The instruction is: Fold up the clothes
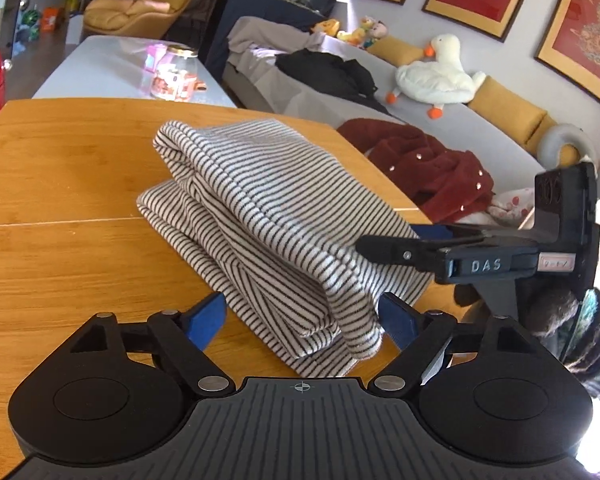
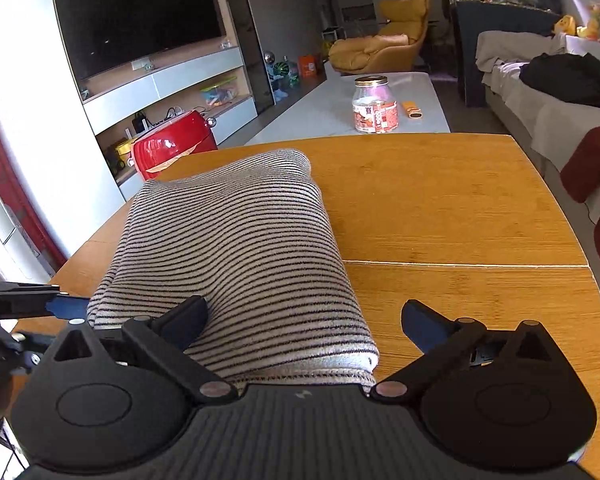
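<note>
Your striped garment (image 1: 260, 216) lies folded into a thick bundle on the tabletop (image 1: 60, 184), its near end between your left hand-held gripper (image 1: 300, 316) and right hand-held gripper (image 2: 304, 324). Both are released. Folding looks nearly finished; perhaps only tidying remains.

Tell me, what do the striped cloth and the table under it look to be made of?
Striped garment: apparently soft knit, cotton or fleece; matte, slightly fuzzy, with rounded, slumping folds. Table: looks like bamboo or light wood with a smooth satin finish, showing fine straight grain, a faint sheen and a seam line.
</note>
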Demonstrator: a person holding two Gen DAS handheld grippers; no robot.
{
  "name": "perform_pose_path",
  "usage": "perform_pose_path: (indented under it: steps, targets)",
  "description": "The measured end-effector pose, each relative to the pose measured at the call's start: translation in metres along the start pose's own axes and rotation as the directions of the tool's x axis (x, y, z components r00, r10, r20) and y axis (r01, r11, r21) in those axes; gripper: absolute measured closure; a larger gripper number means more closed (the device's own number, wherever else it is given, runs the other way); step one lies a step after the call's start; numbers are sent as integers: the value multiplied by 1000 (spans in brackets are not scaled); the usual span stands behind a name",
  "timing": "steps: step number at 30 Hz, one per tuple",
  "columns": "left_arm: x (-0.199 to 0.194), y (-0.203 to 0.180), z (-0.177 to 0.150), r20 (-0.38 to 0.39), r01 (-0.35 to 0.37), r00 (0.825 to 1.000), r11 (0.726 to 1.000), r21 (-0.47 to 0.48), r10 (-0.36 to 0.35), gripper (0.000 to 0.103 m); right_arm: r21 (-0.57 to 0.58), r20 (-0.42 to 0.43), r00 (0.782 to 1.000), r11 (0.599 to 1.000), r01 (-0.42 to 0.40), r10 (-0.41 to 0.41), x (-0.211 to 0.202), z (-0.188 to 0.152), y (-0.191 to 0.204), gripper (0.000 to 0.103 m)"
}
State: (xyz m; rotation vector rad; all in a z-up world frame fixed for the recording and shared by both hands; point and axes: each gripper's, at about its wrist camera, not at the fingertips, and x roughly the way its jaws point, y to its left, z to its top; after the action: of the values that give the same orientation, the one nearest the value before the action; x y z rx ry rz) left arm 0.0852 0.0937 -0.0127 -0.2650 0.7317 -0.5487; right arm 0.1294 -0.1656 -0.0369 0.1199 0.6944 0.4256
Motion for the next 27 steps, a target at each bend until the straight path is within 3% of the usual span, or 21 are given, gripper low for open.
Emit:
perform_pose_path:
  steps: [5,8,11,15,20,24,27]
  targets:
    - [-6,6,12,22,92,996,989,-118,-90,16,80,0,1000,996,-27,27,1,-7,-7,0]
    - [11,1,10,-9,88,996,988,-126,-90,16,138,-20,996,987,-86,90,4,-8,-17,0]
    - [24,-6,7,-22,69,997,991,-113,-72,16,115,-34,993,987,-108,113,3,-9,-16,0]
    - [13,-12,10,7,104,995,990,-90,-104,28,71,-35,994,993,-98,101,2,-11,-10,0]
    - [-8,-18,19,71,107,992,991,-77,-101,29,46,-29,996,996,-78,80,2,-10,-4,0]
    - [-16,-28,36,162,71,985,997,-28,-66,25,-53,1,999,998,-32,32,-4,-10,10,0]
    - [0,-22,49,174,82,982,996,-44,-73,25,-111,15,1000,994,-9,11,-8,-11,20,0]
